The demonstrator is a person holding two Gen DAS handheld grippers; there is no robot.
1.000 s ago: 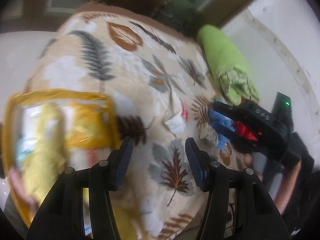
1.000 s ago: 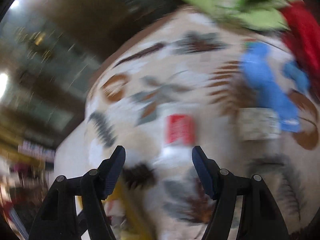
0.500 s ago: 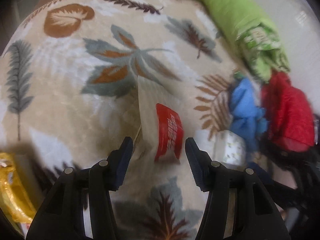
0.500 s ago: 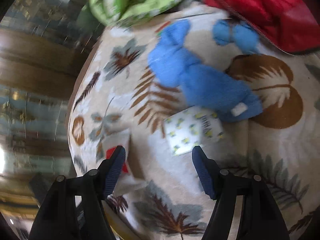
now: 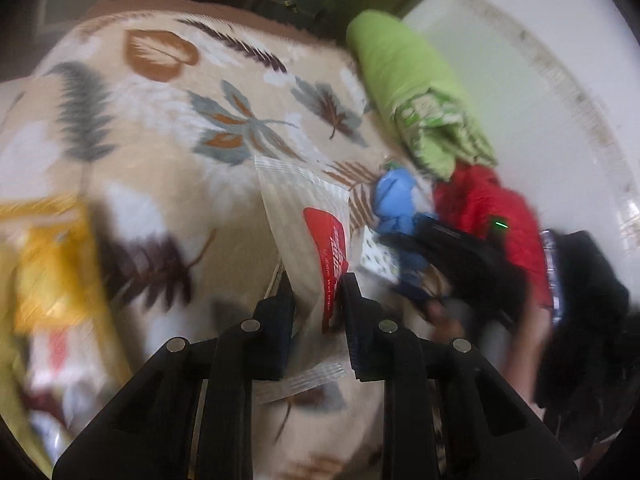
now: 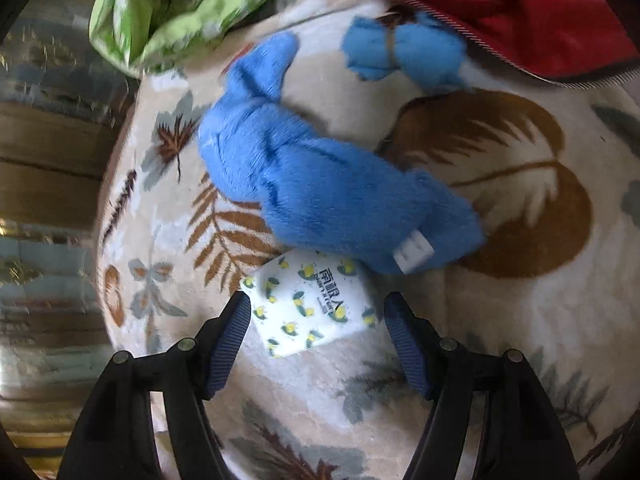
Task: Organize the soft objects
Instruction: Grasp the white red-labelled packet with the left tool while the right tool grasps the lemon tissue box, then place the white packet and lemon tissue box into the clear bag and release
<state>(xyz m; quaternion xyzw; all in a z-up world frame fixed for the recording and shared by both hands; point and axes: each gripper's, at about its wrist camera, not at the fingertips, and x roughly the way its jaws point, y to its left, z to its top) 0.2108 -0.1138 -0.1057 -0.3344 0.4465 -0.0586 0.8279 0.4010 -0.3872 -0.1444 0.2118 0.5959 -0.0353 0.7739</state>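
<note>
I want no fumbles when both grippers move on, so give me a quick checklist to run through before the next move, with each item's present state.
1. Left gripper has hold of the wet wipe packet: ok, its fingers are shut on the packet's lower end.
2. Packet held securely: cannot tell, the view is blurred.
3. Right gripper is open: ok, jaws wide apart.
4. Right gripper lined up with the tissue pack: ok, the pack lies between the fingers.
5. Blue plush toy clear of the tissue pack: not ok, it borders the pack's far edge.
6. Yellow bag ready to receive things: cannot tell, too blurred.
</note>
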